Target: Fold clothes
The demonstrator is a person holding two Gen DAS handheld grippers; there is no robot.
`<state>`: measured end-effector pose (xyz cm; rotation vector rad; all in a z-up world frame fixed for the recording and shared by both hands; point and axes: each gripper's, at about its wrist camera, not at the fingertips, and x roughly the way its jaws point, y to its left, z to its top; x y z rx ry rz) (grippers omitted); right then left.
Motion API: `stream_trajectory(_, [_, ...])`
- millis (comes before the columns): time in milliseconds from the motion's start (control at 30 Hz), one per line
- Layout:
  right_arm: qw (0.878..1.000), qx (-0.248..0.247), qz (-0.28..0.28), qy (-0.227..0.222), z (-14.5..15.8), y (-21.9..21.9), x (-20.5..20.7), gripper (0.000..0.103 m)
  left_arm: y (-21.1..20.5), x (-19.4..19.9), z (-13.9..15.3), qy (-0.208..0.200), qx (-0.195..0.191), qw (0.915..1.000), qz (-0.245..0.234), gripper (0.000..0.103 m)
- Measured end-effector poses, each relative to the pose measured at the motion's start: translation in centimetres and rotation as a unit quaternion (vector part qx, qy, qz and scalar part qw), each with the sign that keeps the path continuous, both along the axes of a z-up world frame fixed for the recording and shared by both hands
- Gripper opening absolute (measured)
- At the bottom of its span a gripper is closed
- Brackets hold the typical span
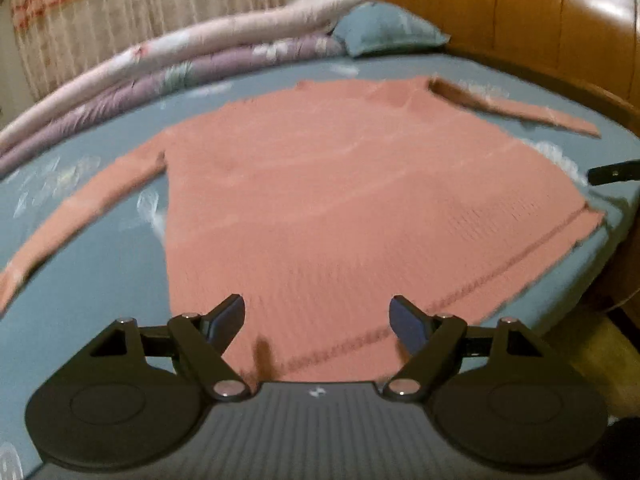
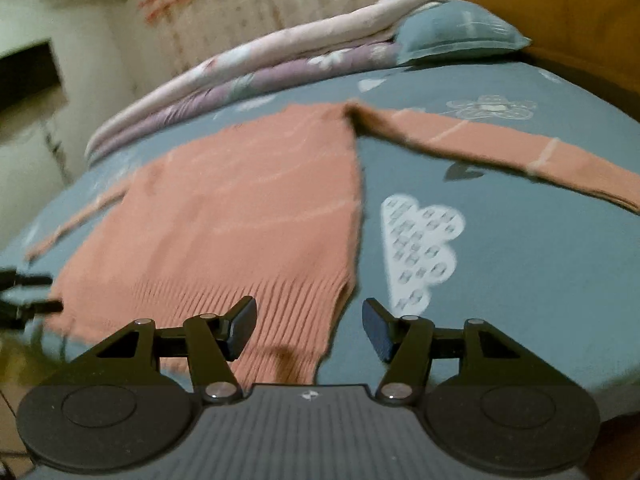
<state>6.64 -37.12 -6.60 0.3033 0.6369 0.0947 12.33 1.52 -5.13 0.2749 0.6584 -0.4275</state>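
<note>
A salmon-pink knitted sweater point(image 1: 332, 200) lies flat on the bed with both sleeves spread out to the sides. My left gripper point(image 1: 318, 326) hovers open above its ribbed hem, nothing between the fingers. In the right wrist view the sweater point(image 2: 240, 208) fills the left half, one sleeve point(image 2: 500, 148) stretching to the right. My right gripper point(image 2: 309, 328) is open over the hem's right corner and grips nothing. The other gripper's black tips show at each view's edge point(image 1: 612, 172) point(image 2: 24, 304).
The bed has a blue-grey sheet point(image 2: 500, 260) with white cloud prints. Folded pink and lilac quilts point(image 1: 168, 68) and a blue pillow point(image 1: 384, 28) lie along the far side. A wooden headboard point(image 1: 540, 20) rises at the right, with a curtain point(image 1: 120, 12) behind.
</note>
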Motion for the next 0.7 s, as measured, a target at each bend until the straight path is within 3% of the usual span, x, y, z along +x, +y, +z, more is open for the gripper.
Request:
stream_trajectory(67, [1.0,0.005,0.002,-0.007,0.4,-0.3,1.5,0.064,-1.2,1.8,0.6,-0.011,0.003,0.9998,-0.016,0.08])
stream_trajectory(233, [0.998,-0.035,0.041,-0.021,2.0,2.0,7.1,0.069,-3.7,6.7,1.4,-0.027,0.006,0.9988,-0.04,0.08])
stream_trajectory(333, [0.996,-0.063,0.063,-0.022,2.1,3.7,10.7,0.071,-3.9,9.7,0.0,-0.007,0.006,0.9996,-0.026,0.08])
stream_trajectory(467, [0.993,-0.093,0.074,0.012,-0.3,5.0,14.0,0.071,-2.3,11.3,-3.0,0.04,0.001,0.9992,0.0,0.081])
stream_trajectory(567, [0.99,-0.112,0.082,0.012,-2.0,4.9,13.0,0.073,0.1,9.9,-3.3,0.056,-0.039,0.9976,0.016,0.081])
stream_trajectory(700, [0.993,-0.083,0.073,0.04,-1.5,3.7,12.4,0.076,0.4,10.0,-1.8,0.115,-0.02,0.9927,0.033,0.081])
